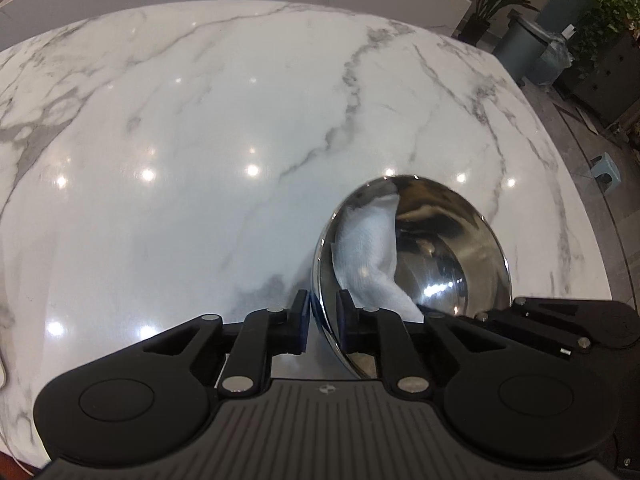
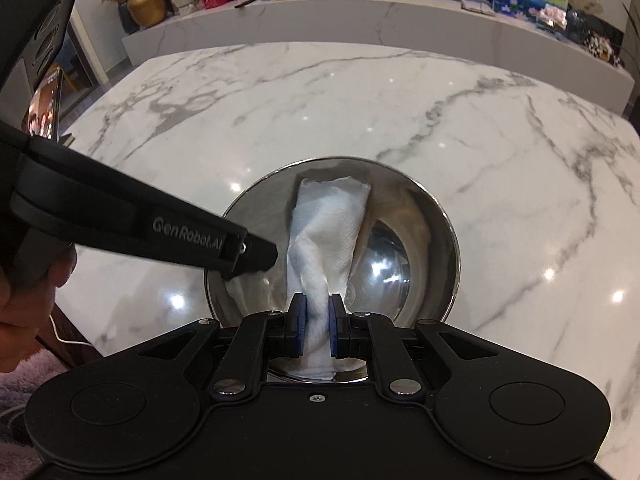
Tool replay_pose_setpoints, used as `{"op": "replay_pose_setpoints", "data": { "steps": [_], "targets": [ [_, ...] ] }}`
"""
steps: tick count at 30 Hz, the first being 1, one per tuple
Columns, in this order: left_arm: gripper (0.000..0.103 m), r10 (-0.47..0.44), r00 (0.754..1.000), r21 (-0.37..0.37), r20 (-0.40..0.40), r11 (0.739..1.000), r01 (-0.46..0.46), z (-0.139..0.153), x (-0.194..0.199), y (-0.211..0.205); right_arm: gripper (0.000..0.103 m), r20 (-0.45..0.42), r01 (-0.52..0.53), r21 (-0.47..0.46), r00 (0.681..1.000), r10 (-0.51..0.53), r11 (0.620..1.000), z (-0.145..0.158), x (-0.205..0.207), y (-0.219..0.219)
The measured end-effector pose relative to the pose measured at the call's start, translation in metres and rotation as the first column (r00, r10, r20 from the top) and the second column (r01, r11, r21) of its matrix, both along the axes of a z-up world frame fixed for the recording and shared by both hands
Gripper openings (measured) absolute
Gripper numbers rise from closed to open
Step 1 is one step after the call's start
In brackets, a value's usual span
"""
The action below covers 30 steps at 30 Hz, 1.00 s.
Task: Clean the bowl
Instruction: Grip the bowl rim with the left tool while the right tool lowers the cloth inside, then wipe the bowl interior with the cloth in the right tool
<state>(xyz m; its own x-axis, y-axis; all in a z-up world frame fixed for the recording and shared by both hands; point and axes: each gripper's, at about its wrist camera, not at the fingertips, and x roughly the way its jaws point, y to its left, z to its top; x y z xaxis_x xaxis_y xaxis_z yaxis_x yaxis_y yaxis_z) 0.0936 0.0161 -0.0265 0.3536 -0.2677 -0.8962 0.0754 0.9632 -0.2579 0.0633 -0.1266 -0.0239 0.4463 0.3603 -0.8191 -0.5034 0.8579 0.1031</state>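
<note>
A shiny steel bowl (image 2: 416, 240) rests on the white marble table (image 2: 360, 112). My left gripper (image 1: 323, 312) is shut on the bowl's near-left rim (image 1: 320, 256), one finger outside and one inside the wall. A white paper towel (image 2: 328, 220) lies inside the bowl, and my right gripper (image 2: 318, 316) is shut on its twisted near end. In the left wrist view the towel (image 1: 366, 248) presses against the bowl's left inner wall. The left gripper's body (image 2: 180, 232) reaches in from the left of the right wrist view, with its tip at the bowl's left rim.
A raised marble counter (image 2: 360, 20) with boxes, a gold vase and pictures runs behind the table. A phone (image 2: 44, 108) stands at the table's left edge. A person's hand (image 2: 28, 292) shows at lower left. Grey bins (image 1: 532, 48) and potted plants stand beyond the table's right edge.
</note>
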Motion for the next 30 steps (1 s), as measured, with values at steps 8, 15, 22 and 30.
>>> {"op": "replay_pose_setpoints", "data": {
  "steps": [8,15,22,30],
  "targets": [
    [0.016,-0.023,1.0,0.023,-0.002,0.999,0.023,-0.001,-0.004,-0.003,0.009,-0.009,-0.057,-0.028,0.998,0.057,0.998,0.001,0.005,0.001],
    [0.01,-0.038,0.999,0.105,0.028,0.994,0.035,0.005,-0.004,-0.015,0.011,-0.035,-0.157,-0.033,0.987,0.156,0.987,0.01,0.013,0.004],
    [0.01,-0.019,1.0,0.106,0.022,0.994,0.017,0.004,-0.003,-0.014,0.013,-0.137,-0.148,0.006,0.98,0.148,0.989,0.009,0.029,0.005],
    [0.009,-0.026,0.999,0.112,0.034,0.993,0.022,0.004,-0.003,-0.013,0.011,-0.142,-0.171,-0.052,0.976,0.162,0.984,0.005,0.029,0.018]
  ]
}}
